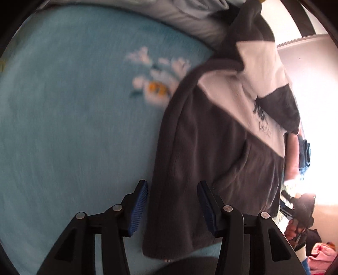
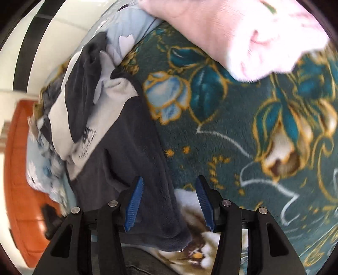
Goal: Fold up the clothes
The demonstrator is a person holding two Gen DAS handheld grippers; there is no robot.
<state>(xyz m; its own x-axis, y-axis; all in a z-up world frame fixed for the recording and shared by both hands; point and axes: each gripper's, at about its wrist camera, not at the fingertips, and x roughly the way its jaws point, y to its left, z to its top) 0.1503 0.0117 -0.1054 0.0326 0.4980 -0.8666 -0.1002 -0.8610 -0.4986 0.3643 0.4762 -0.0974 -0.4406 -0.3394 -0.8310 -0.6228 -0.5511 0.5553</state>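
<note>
A dark grey and white fleece top [image 1: 211, 148] lies spread on the bed, its printed white panel toward the far end. My left gripper [image 1: 172, 184] is open above the top's near left edge, and dark fleece shows between the blue pads [image 1: 137, 209] without being pinched. In the right wrist view the same top [image 2: 131, 137] runs down the left side. My right gripper [image 2: 170, 179] is open over its near dark corner, with cloth lying under the gap and the pads [image 2: 134, 207] not pressing on it.
A light blue blanket [image 1: 74, 127] with a white flower print lies left of the top. A dark green floral blanket [image 2: 243, 137] lies to its right, with a pink garment [image 2: 232, 31] at the far end. Striped bedding [image 1: 190, 19] is piled behind. Orange floor [image 2: 21, 169] shows beyond the bed's edge.
</note>
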